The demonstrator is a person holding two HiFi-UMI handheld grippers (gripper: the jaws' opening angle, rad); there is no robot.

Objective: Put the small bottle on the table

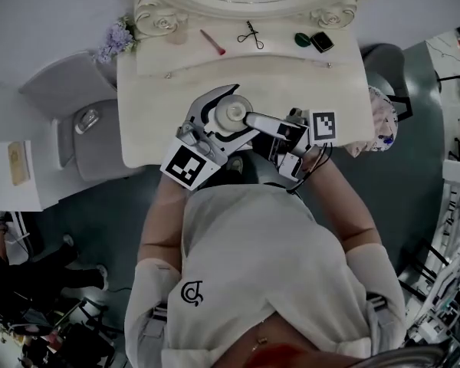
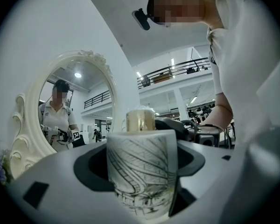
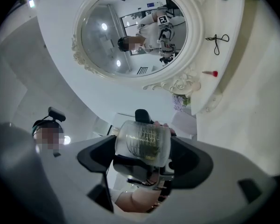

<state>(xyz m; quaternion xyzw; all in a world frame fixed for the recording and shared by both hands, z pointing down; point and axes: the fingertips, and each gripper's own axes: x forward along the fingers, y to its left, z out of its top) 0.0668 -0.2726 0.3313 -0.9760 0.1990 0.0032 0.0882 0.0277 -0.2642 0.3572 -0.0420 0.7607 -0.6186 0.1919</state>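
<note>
**White patterned bottle, both grippers on it**

White with dark line drawings and a gold-ish cap, the small bottle [image 2: 141, 171] is sitting upright between the jaws of the left gripper [image 2: 141, 183], which are clamping its body on both sides. The right gripper [image 3: 142, 154] is coming at the same bottle [image 3: 142, 143] from the opposite side. In the right gripper view its jaws are pressing in on the bottle too, with the left gripper's grey body just behind it.

From the head view, the bottle [image 1: 234, 112] is showing as a pale round top inside the curved jaws of the left gripper [image 1: 230, 118]. The right gripper [image 1: 251, 119] is meeting it from the person's right, so the two grippers are basically nose to nose. All of this is happening over the near part of the cream vanity table [image 1: 330, 90]. Whether the bottle is touching the tabletop, I can't tell.

Well beyond both grippers, along the back of the table under the ornate mirror [image 3: 130, 31], a red-tipped stick [image 1: 212, 42], a scissor-like tool [image 1: 251, 35], a green thing [image 1: 302, 39] and a black case [image 1: 321, 41] are lying in a row. Purple flowers [image 1: 116, 41] are sitting off past the left gripper's side.
</note>
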